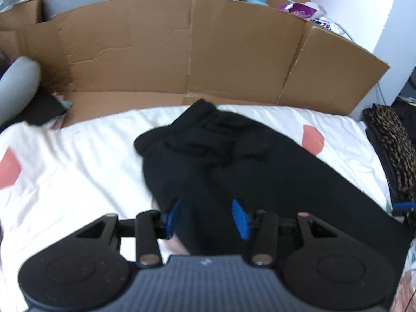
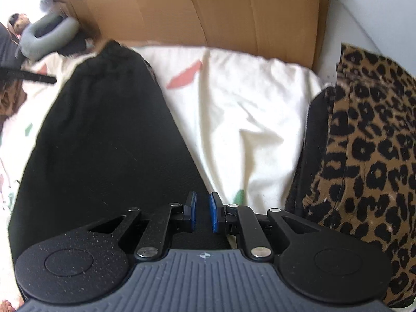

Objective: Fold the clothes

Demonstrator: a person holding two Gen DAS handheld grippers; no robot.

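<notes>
Black garment [image 1: 234, 161] lies spread lengthwise on the bed [image 1: 78, 161], over a white sheet w/ pink and green patches, bunched waistband end twd the far edge by the cardboard wall [image 1: 182, 52], rest running back twd the near edge under both tools. Left tool [image 1: 206, 215] hangs over the garment's near part, blue fingers [image 1: 173, 218] spread wide w/ black cloth between them; released, not pinching anything I can make out. Right tool [image 2: 202, 214] sits at the garment's right edge near the bed's near edge, blue pads [image 2: 214, 215] drawn close w/ a narrow gap left; black cloth shows in and below the gap, but can't tell if it's actually gripping the fabric or just over it. Leopard-print clothing [image 2: 364, 143] is stacked on a dark pile at the bed's right edge, apart from the garment w/ bare sheet between. Grey curved pillow [image 2: 49, 36] lies at the far left corner.
</notes>
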